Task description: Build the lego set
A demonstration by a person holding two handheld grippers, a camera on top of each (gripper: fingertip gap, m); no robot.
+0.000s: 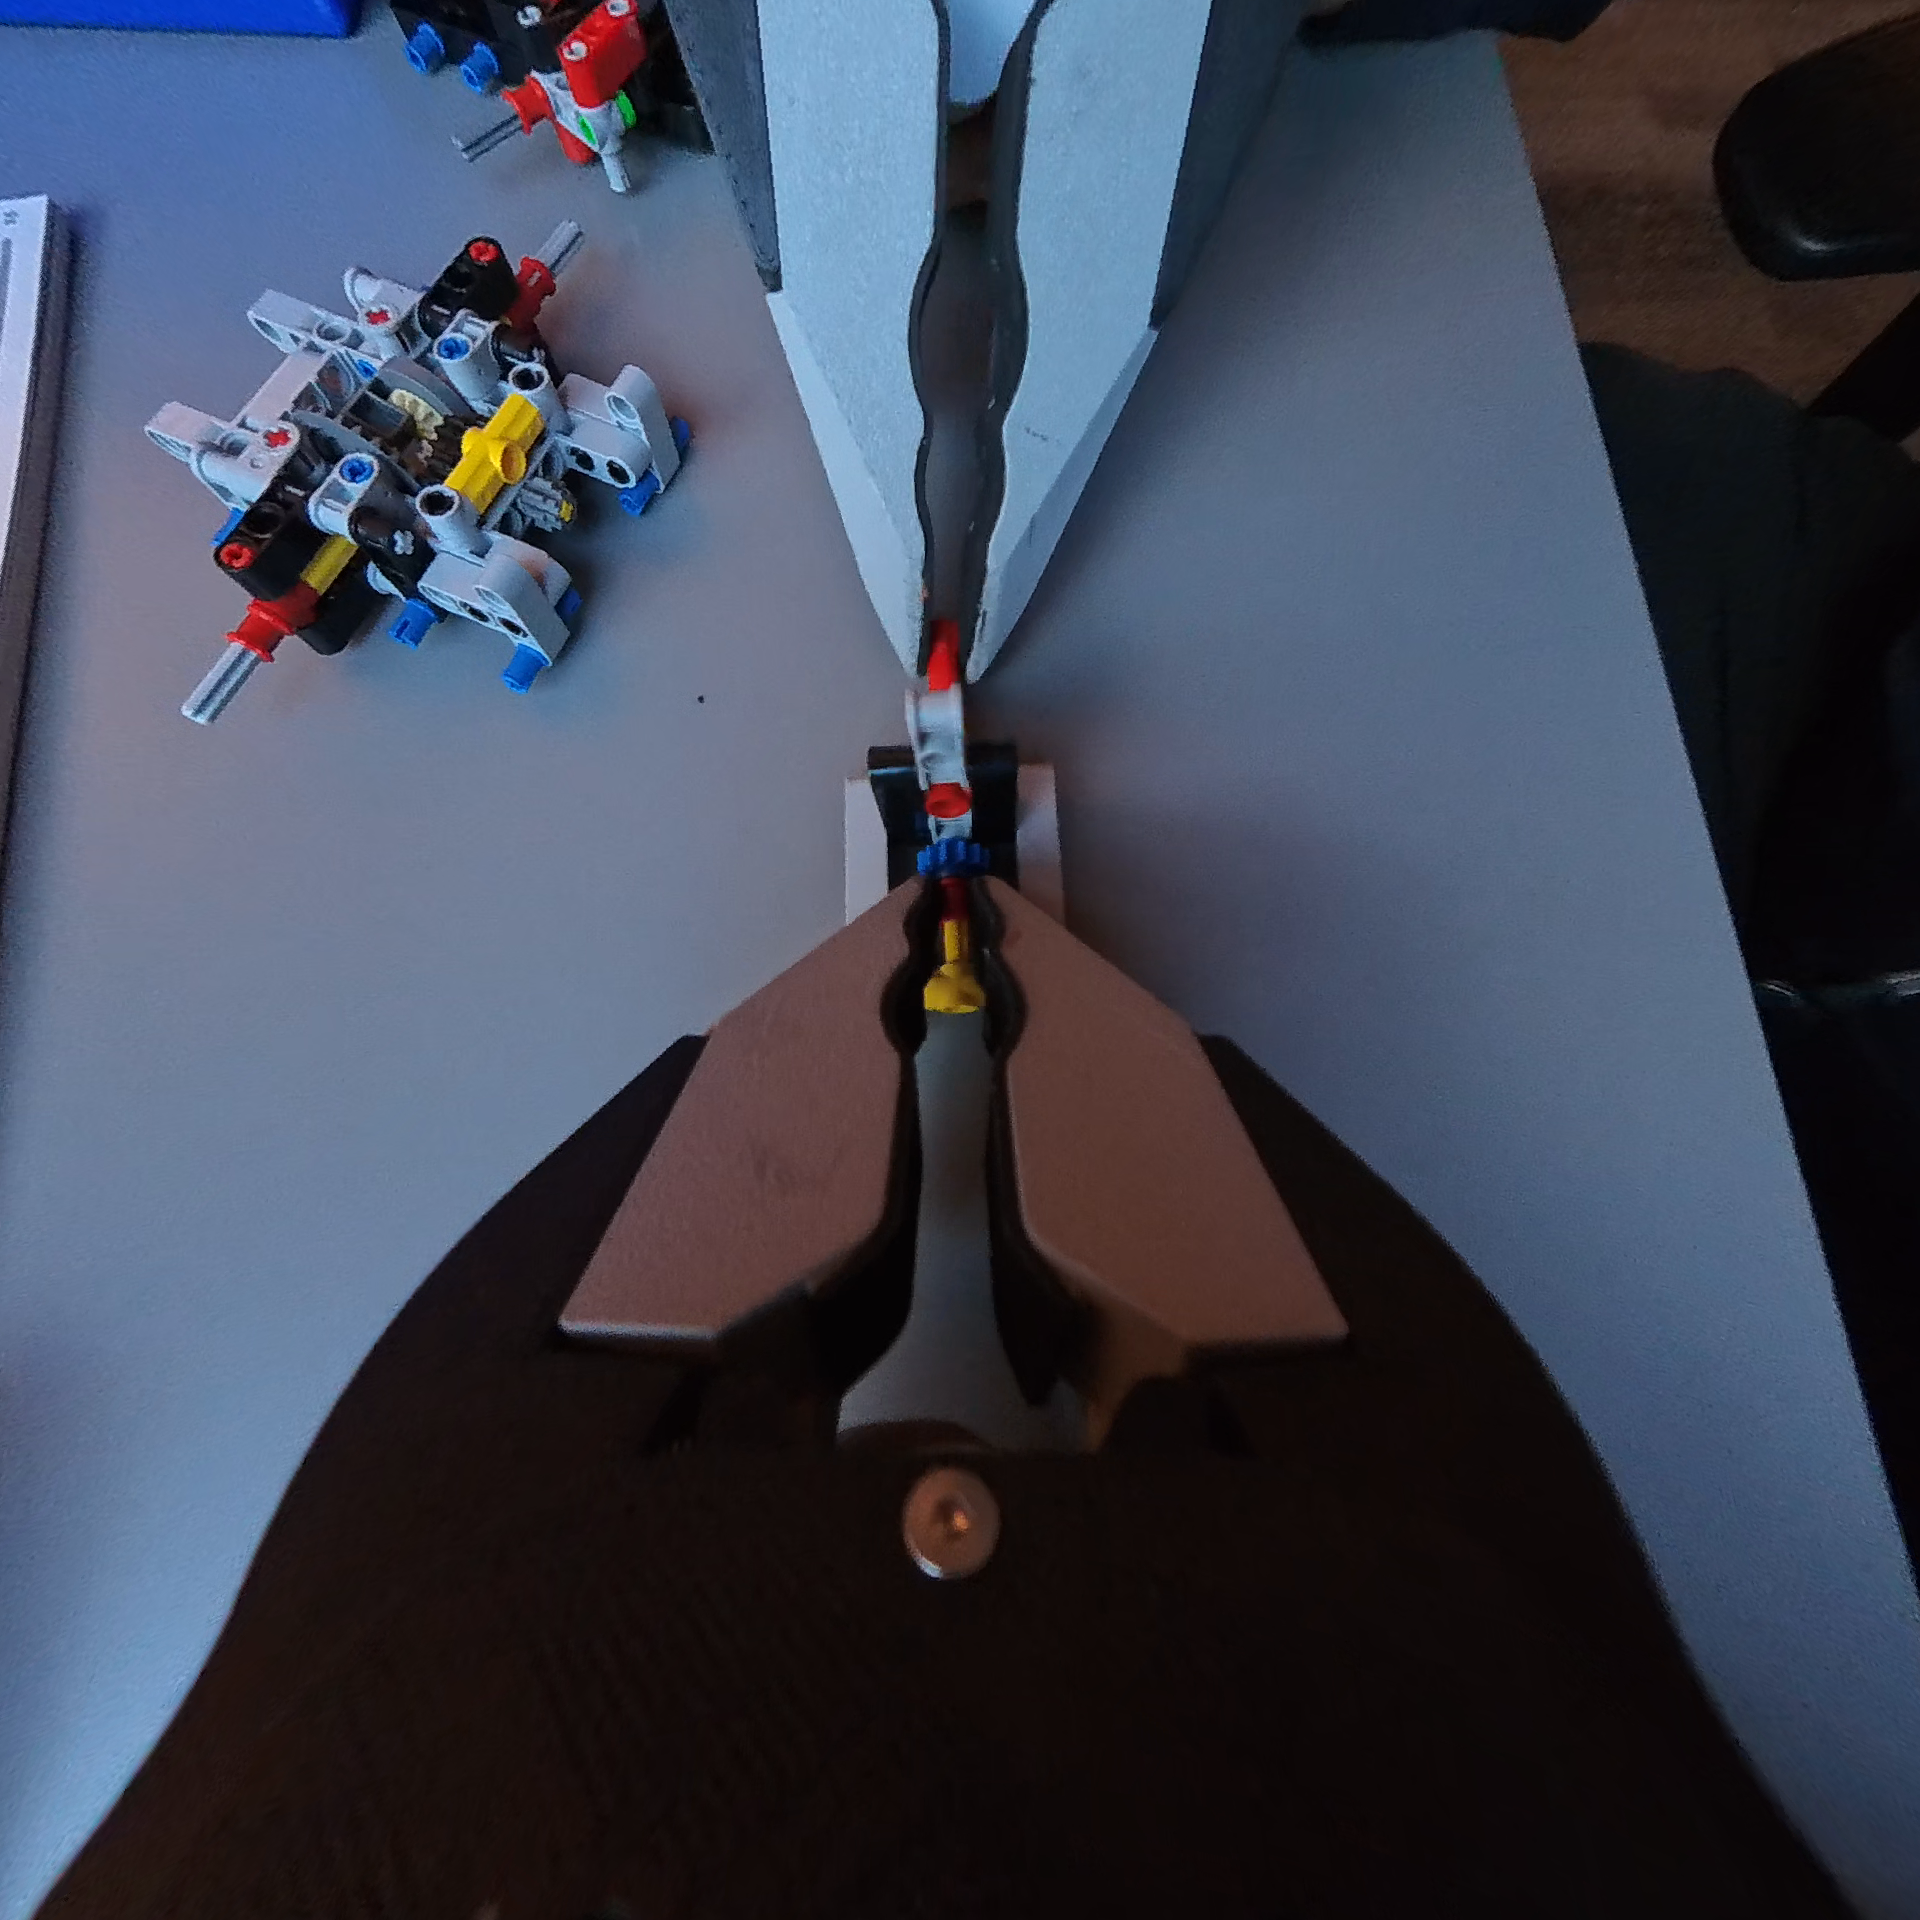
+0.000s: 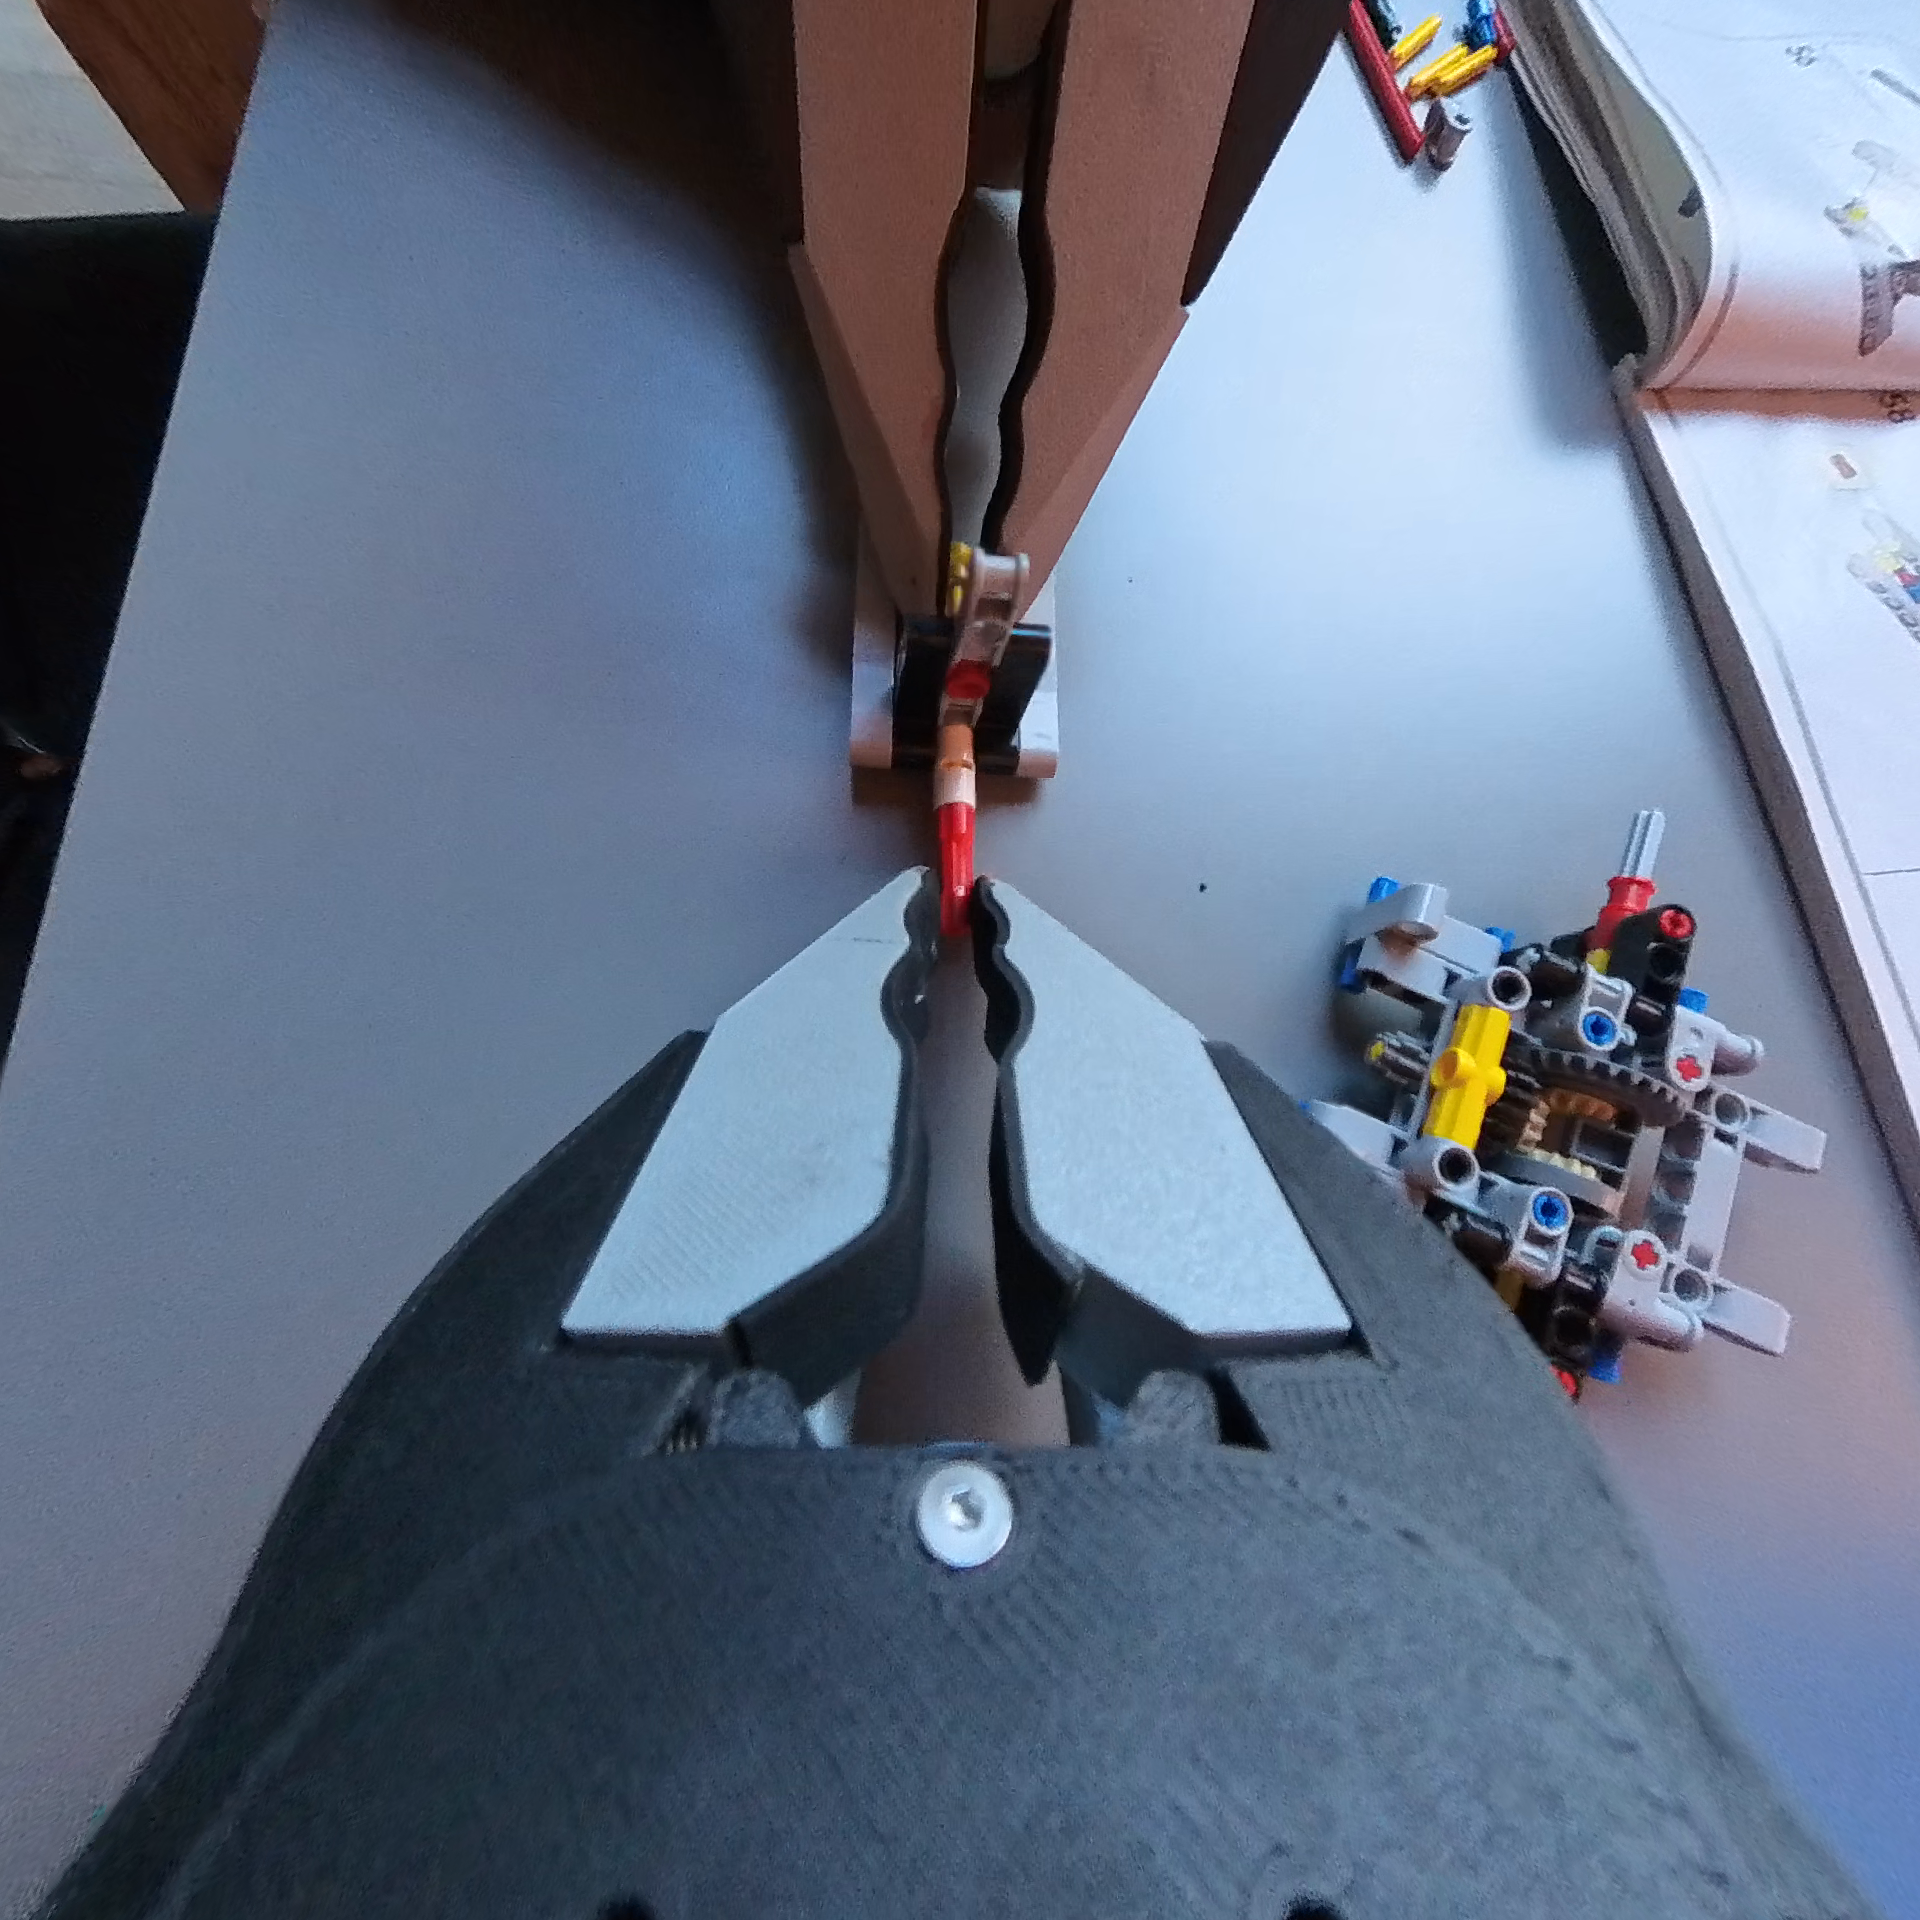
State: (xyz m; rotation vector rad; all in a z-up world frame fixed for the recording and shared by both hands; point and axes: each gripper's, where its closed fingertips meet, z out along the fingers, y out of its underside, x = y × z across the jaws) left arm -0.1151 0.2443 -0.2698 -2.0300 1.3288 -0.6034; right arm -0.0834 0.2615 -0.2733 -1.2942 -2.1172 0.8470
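Both grippers hold one small brick-toy axle assembly between them, above the grey table [image 1: 1299,727]. My left gripper [image 1: 951,896] is shut on its end with the yellow bush [image 1: 954,987]; a blue gear [image 1: 943,858] sits just past the fingertips. Beyond that come a red bush [image 1: 948,798] and a light grey connector [image 1: 935,727]. My right gripper [image 2: 956,896] is shut on the red axle end [image 2: 954,847]. It shows opposite in the left wrist view [image 1: 943,657]. The left gripper shows in the right wrist view [image 2: 982,577]. A small white and black part [image 2: 1029,748] lies under the assembly.
A larger grey, black and yellow brick-toy build [image 1: 416,457] lies on the table; it also shows in the right wrist view [image 2: 1558,1122]. Another build [image 1: 561,83] sits farther off. An open instruction booklet [image 2: 1818,260] lies at the side. A black chair [image 1: 1818,156] stands past the table edge. Tip to tip, the grippers are about 5 cm apart.
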